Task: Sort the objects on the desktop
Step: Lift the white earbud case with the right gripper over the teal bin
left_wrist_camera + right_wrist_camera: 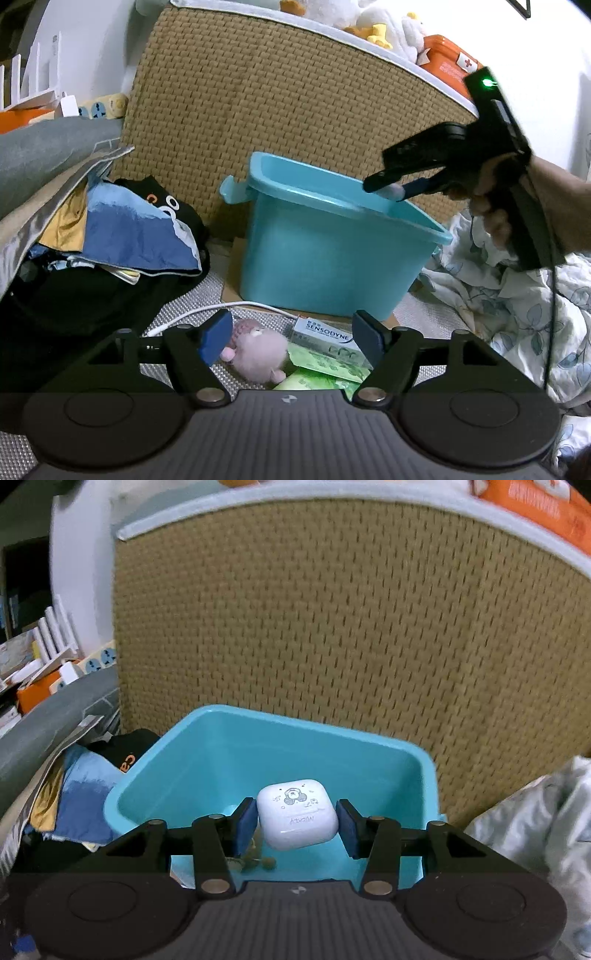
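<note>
Turquoise bin (236,760) sits below right tongs (296,821), parted, white earbud case (297,814) slipping free; left tongs (291,338) gape empty above a pink plush toy (258,354), likely next.

a tall woven straw mat (288,122) stands at the back, edged in pale blue. along its top sit white plush ducks (384,26) and an orange first-aid case (448,59). at the left edge a grey cushion (44,147) lies over a heap of blue and black clothing (125,229), with a yellow power strip (99,107) and white racks (33,74) behind. floral bedding (517,295) is bunched at the right edge, and a white cable (207,308) crosses the grey mesh mat (207,291)
</note>
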The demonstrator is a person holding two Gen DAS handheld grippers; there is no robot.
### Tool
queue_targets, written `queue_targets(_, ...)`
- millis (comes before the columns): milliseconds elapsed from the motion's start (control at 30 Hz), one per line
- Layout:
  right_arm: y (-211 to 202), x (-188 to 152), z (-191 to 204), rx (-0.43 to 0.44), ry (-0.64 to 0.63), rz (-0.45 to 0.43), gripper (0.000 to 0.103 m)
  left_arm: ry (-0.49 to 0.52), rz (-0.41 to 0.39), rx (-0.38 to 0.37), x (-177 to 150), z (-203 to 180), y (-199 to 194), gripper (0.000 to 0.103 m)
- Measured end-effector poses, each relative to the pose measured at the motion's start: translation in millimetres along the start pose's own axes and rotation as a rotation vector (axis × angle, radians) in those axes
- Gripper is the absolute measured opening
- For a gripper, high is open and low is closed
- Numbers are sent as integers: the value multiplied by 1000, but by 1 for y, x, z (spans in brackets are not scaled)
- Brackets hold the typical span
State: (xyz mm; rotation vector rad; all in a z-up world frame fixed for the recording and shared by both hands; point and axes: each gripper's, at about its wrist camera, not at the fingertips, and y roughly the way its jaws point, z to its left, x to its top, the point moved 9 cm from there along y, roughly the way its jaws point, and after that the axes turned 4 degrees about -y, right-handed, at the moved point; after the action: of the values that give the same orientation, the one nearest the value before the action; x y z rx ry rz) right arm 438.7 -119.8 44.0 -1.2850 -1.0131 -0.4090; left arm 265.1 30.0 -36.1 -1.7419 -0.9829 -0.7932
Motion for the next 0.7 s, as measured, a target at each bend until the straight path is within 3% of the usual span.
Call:
queue_targets(467,93,-5,1,14,38,319,50,-70,39,-1,-1,11,7,75)
queue_targets(600,108,-9,-5,-23,25,398,50,-88,40,-5,-1,13,7,75)
queue_targets(700,118,-19,-5,23,53,497,50,-98,39,-8,0,14,7,75)
